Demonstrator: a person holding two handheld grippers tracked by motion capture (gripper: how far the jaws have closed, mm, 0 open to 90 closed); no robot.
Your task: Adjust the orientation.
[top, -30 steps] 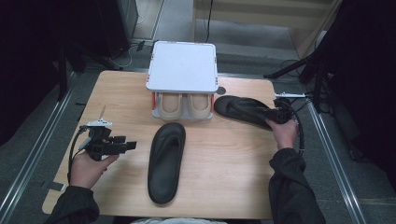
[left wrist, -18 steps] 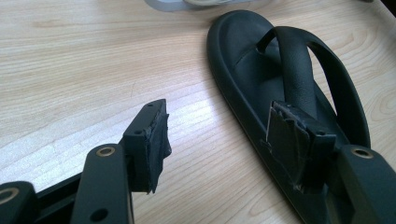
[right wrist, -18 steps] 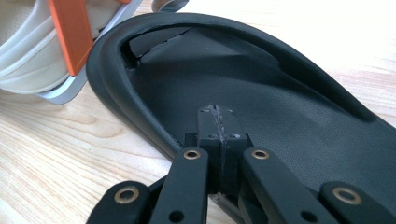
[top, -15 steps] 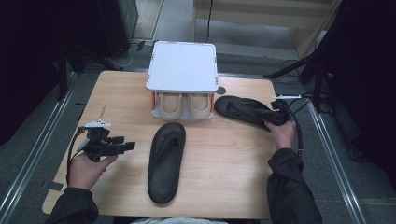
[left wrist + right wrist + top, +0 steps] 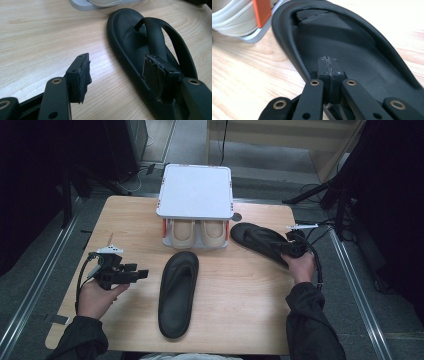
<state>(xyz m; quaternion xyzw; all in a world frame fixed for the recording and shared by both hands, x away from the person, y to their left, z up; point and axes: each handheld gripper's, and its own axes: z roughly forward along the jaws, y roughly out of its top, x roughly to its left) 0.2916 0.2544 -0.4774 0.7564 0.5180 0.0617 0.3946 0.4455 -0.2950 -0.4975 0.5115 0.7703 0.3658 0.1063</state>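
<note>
Seen from above, near to far. At 6 o'clock, the front edge of a pale wooden table (image 5: 125,330), with the person's dark sleeves crossing it. At 8 o'clock, the left gripper (image 5: 142,274), jaws wide apart with nothing between them, level above bare wood. At centre, a black sandal (image 5: 178,292) lying sole down, toe pointing to 12 o'clock; the left gripper view shows it (image 5: 140,50) just beyond the open jaws. At 3 o'clock, the right gripper (image 5: 276,247), jaws pressed together over the footbed of a second black sandal (image 5: 255,239). At 12 o'clock, a white rack (image 5: 196,190) holding two beige shoes (image 5: 198,233). Beyond, grey floor, metal rails and cables.
</note>
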